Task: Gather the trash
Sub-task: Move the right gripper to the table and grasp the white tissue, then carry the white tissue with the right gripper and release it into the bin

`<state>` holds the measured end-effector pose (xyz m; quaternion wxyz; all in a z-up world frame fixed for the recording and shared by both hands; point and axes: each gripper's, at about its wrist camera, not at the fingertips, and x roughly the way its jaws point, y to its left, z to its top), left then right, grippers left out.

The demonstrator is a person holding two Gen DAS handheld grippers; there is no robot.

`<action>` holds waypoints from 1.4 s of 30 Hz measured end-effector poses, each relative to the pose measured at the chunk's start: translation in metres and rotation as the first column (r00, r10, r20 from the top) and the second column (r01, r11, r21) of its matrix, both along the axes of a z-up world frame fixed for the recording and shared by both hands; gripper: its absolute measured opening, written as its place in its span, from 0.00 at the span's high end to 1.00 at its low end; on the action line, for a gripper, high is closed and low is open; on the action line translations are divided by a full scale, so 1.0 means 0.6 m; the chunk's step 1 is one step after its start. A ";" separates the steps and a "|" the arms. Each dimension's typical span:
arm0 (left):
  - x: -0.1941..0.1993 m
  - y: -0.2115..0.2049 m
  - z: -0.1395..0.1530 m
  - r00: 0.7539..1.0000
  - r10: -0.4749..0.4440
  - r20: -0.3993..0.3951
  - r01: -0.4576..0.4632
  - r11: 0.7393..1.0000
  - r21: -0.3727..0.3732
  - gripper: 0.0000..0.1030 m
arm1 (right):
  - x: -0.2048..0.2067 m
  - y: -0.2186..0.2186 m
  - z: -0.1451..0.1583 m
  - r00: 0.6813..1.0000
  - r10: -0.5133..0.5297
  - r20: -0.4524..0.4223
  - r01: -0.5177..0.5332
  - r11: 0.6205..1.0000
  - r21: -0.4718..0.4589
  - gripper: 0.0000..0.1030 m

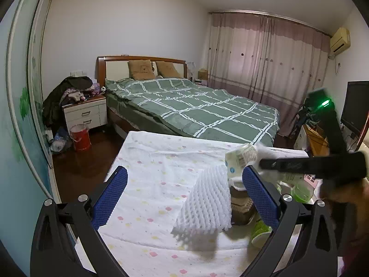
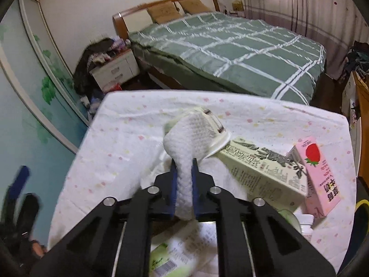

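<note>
Two grippers share the pick-up step: the right gripper (image 2: 184, 173) pinches a white textured paper towel (image 2: 189, 136) above the dotted white tablecloth (image 2: 129, 124), needing carriage to a bin, while the left gripper (image 1: 184, 196) gapes wide around white foam netting (image 1: 207, 203).

A bed (image 1: 191, 106) stands against the far wall, covered by a green quilt (image 2: 233, 50) with a white grid pattern. Two brown pillows (image 1: 152, 69) lean upright against the wooden headboard (image 1: 140, 58). A white nightstand (image 1: 85, 113) with two drawers stands just beside the bed, with a heap of clothes (image 1: 73, 90) on top. A red bucket (image 1: 80, 136) stands on the dark floor in front of the nightstand. Pink curtains (image 1: 265, 60) are drawn across the window wall. An air conditioner (image 1: 340, 40) is mounted high beside them. A dark screen (image 1: 356, 106) stands at the right edge.
</note>
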<state>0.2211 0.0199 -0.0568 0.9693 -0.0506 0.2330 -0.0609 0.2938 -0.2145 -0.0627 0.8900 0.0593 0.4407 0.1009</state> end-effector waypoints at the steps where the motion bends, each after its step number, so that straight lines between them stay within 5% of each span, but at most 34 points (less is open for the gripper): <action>1: 0.001 0.001 -0.001 1.000 -0.001 -0.004 0.001 1.000 -0.001 0.05 | -0.008 -0.005 0.011 1.000 0.003 0.017 -0.004 1.000 0.011 0.90; 14: 0.004 -0.014 -0.010 1.000 -0.014 -0.014 0.015 1.000 0.028 0.05 | -0.151 -0.125 0.182 0.974 -0.012 0.226 -0.014 0.994 0.113 0.91; 20: 0.004 -0.023 -0.013 1.000 -0.022 -0.013 0.022 0.998 0.052 0.05 | -0.221 -0.221 0.203 0.958 -0.117 0.261 0.100 0.992 0.077 0.91; 24: -0.001 -0.033 -0.012 0.999 -0.034 -0.003 0.034 0.997 0.073 0.05 | -0.261 -0.317 0.181 0.936 -0.254 0.244 0.254 0.967 0.034 0.91; 32: -0.003 -0.045 -0.015 0.999 -0.035 -0.009 0.035 0.994 0.103 0.05 | -0.312 -0.522 0.053 0.825 -0.556 0.106 0.561 0.828 -0.018 0.91; 37: 0.000 -0.048 -0.017 0.999 -0.035 -0.016 0.037 0.993 0.110 0.05 | -0.323 -0.601 -0.025 0.743 -0.668 0.045 0.670 0.741 -0.053 0.91; 42: 0.006 -0.056 -0.024 0.999 -0.038 -0.031 0.042 0.991 0.130 0.05 | -0.324 -0.646 -0.089 0.697 -0.717 -0.031 0.713 0.697 -0.077 0.90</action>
